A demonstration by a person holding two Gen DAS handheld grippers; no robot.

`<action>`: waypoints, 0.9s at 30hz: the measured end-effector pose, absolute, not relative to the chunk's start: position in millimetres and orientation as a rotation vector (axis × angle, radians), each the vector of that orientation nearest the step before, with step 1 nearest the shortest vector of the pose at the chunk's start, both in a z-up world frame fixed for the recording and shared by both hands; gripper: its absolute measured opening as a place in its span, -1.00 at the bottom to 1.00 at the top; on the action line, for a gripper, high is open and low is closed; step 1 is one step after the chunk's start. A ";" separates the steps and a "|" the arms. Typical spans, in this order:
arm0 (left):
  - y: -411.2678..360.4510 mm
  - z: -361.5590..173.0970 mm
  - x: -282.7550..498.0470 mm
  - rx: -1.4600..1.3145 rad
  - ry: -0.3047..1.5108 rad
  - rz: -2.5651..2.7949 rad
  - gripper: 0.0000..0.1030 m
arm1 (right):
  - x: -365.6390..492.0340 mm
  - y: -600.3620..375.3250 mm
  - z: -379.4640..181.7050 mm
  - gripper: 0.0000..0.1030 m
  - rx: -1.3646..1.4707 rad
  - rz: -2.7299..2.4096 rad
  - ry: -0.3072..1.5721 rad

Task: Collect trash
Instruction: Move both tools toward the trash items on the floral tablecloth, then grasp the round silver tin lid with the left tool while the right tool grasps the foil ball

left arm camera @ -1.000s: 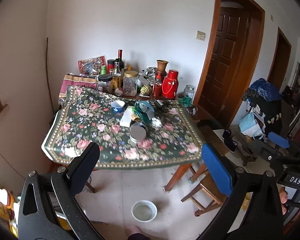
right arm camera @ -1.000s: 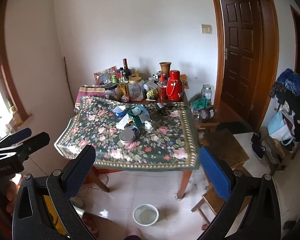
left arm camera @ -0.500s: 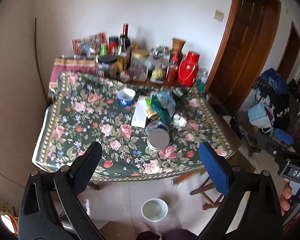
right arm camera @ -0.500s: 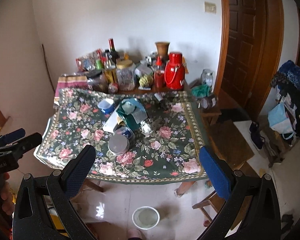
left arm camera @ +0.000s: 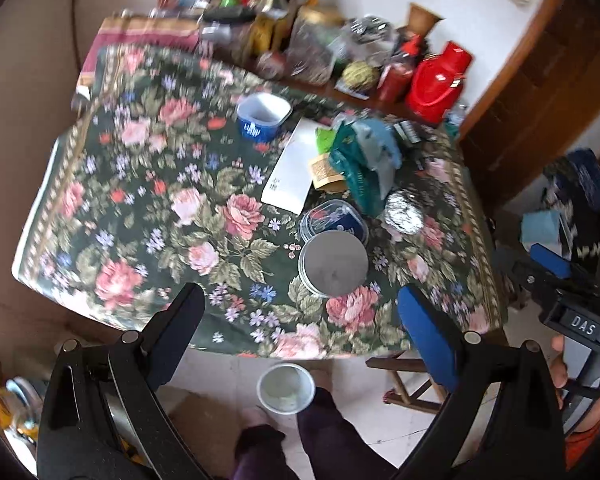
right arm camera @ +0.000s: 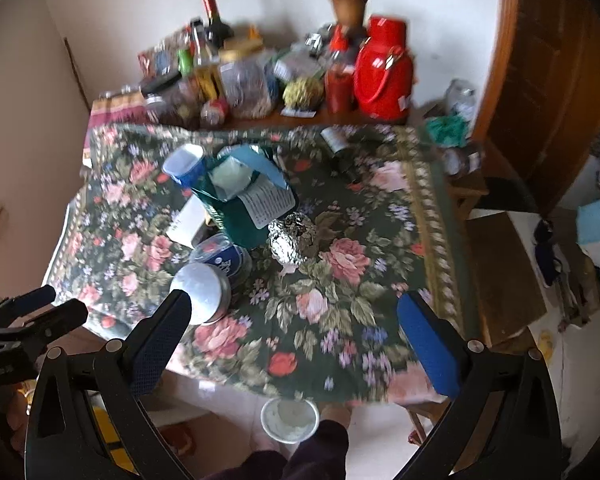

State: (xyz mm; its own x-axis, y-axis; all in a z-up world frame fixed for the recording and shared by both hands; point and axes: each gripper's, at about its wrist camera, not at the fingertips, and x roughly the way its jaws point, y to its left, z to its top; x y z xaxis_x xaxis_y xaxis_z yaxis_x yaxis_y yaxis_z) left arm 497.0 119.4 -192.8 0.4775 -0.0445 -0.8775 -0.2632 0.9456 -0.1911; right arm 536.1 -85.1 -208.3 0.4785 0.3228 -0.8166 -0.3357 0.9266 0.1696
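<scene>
**Both tongs spread wide over the trash cluster**

The left gripper (left arm camera: 300, 304) and right gripper (right arm camera: 294, 312) hang empty, jaws fully apart, above the floral tablecloth (left arm camera: 140, 200). Trash sits mid-table: a foil ball (right arm camera: 292, 236) at the right tongs' 12 o'clock, a round tin (left arm camera: 334, 262) at the left's 12 o'clock, a green bag (right arm camera: 240, 204) behind. Best descend straight, straddle one piece, and avoid snagging cloth.

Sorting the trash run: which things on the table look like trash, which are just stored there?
Likely trash: crumpled foil ball; torn green bag; blue cup; round tin.
Just stored: red thermos; wine bottle; jars.
</scene>
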 end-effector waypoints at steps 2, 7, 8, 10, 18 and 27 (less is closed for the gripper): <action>118.6 -204.5 510.4 -0.331 1.093 0.161 0.90 | 557.4 -81.6 -221.0 0.97 -0.024 0.443 1.027; 113.4 -238.5 538.6 -0.386 1.163 0.225 0.90 | 604.3 -70.1 -248.2 0.81 -0.083 0.524 1.108; 112.2 -244.0 541.8 -0.397 1.174 0.233 0.90 | 613.8 -66.8 -256.6 0.73 -0.092 0.539 1.133; 110.1 -253.2 547.3 -0.411 1.194 0.243 0.90 | 625.7 -63.6 -267.2 0.64 -0.104 0.553 1.165; 91.6 -285.6 563.6 -0.430 1.286 0.260 0.90 | 648.4 -58.4 -295.3 0.12 -0.128 0.626 1.253; 77.9 -304.1 578.2 -0.368 1.317 0.329 0.90 | 651.1 -69.6 -291.0 -0.08 -0.131 0.675 1.227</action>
State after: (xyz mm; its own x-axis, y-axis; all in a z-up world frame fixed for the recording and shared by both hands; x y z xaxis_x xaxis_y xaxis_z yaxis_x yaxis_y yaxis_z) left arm 578.2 77.9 -304.1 0.2212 0.0257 -0.9749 -0.4356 0.8970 -0.0752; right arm 651.1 -69.6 -291.0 0.1710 0.4055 -0.8979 -0.5417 0.8000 0.2581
